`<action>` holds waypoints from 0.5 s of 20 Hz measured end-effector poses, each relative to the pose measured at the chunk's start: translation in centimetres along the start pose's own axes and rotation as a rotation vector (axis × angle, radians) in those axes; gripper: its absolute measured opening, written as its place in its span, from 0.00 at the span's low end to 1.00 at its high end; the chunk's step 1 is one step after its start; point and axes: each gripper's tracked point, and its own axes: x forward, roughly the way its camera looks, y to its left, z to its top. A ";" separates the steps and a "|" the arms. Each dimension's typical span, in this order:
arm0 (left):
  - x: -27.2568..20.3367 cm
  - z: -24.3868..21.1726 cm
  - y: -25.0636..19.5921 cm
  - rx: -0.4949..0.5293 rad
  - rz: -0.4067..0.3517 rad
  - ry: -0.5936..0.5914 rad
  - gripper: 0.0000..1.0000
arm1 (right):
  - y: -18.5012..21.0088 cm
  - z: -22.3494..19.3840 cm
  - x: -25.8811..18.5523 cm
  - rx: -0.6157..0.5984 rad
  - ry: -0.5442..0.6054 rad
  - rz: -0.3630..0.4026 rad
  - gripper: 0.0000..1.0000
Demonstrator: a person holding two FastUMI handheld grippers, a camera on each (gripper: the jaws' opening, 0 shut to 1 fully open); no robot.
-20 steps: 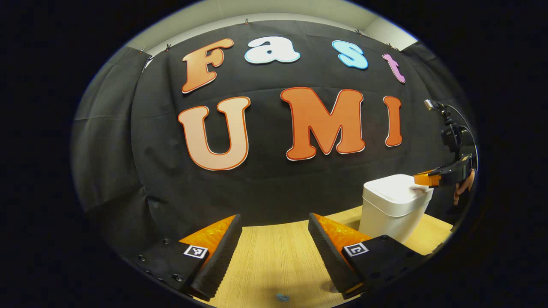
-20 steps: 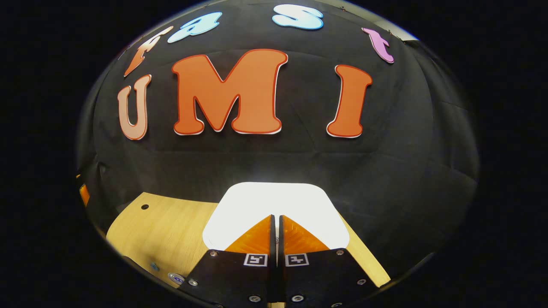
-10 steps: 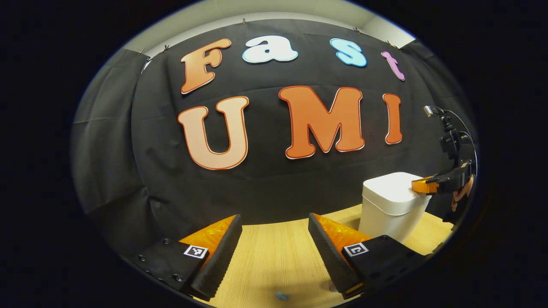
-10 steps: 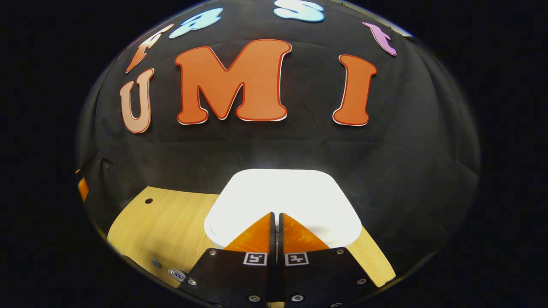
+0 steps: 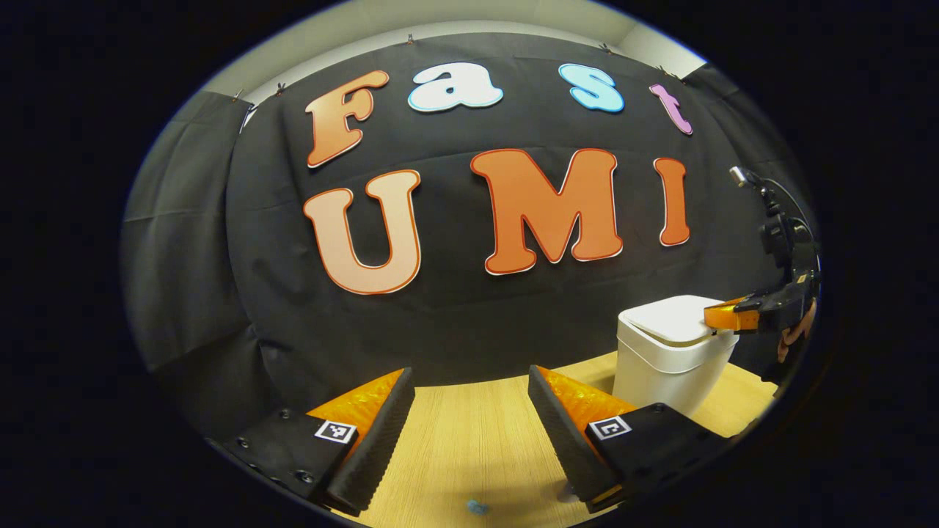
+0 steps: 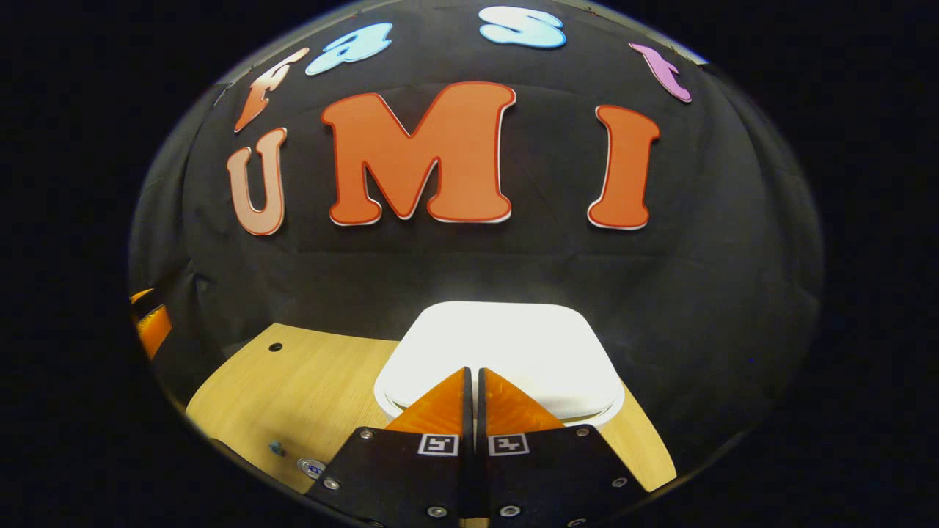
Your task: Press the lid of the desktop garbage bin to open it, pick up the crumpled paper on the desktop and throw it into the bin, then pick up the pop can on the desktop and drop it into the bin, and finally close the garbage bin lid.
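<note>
The right tongs [image 6: 472, 374] have their two fingers pressed together with nothing between them, and their tips sit over the near edge of the lid [image 6: 506, 352] of the white bin [image 6: 587, 419]. From the right gripper view the lid spreads out straight ahead of the tips, and a thin seam runs round it where it meets the bin's rim. The table [image 6: 308, 396] lies to the left of these tongs and below them; a small round hole [image 6: 275, 347] shows in it well to the left, and a small blue speck [image 6: 276, 446] lies near its front edge.

In the left gripper view the left tongs [image 5: 469, 378] stand wide apart, holding nothing, low over the bare table [image 5: 469, 440]. The bin [image 5: 671, 367] stands ahead and well to the right of them, upright on the table, just beyond their right finger [image 5: 565, 425]. Its lid [image 5: 671, 319] looks tilted, the far side a little higher than the side under the right tongs [image 5: 715, 317]. Those tongs reach in from the right and their tips touch the lid's right edge. Part of a hand [image 5: 796, 334] shows behind them. A blue speck [image 5: 477, 506] lies on the table between the left tongs' fingers, close to the camera.
</note>
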 end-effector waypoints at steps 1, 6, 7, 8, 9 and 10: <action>-0.1 -0.1 0.0 -0.003 0.011 0.007 0.99 | 0.1 0.5 -0.3 -0.015 -0.013 0.014 0.01; -0.3 -1.0 -0.3 -0.027 0.067 0.036 0.99 | 1.2 2.6 -2.1 -0.026 -0.060 0.106 0.00; -0.3 -1.1 -0.4 -0.033 0.070 0.040 0.99 | 1.3 2.6 -2.5 -0.030 -0.064 0.119 0.00; -0.3 -1.4 -0.5 -0.037 0.067 0.045 0.99 | 1.5 2.8 -2.8 -0.030 -0.070 0.129 0.00; -0.1 -1.6 -0.5 -0.040 0.067 0.049 0.99 | 1.8 2.8 -3.0 -0.029 -0.078 0.137 0.00; 0.1 -1.9 -0.4 -0.043 0.066 0.055 0.99 | 2.1 3.0 -3.2 -0.030 -0.090 0.145 0.00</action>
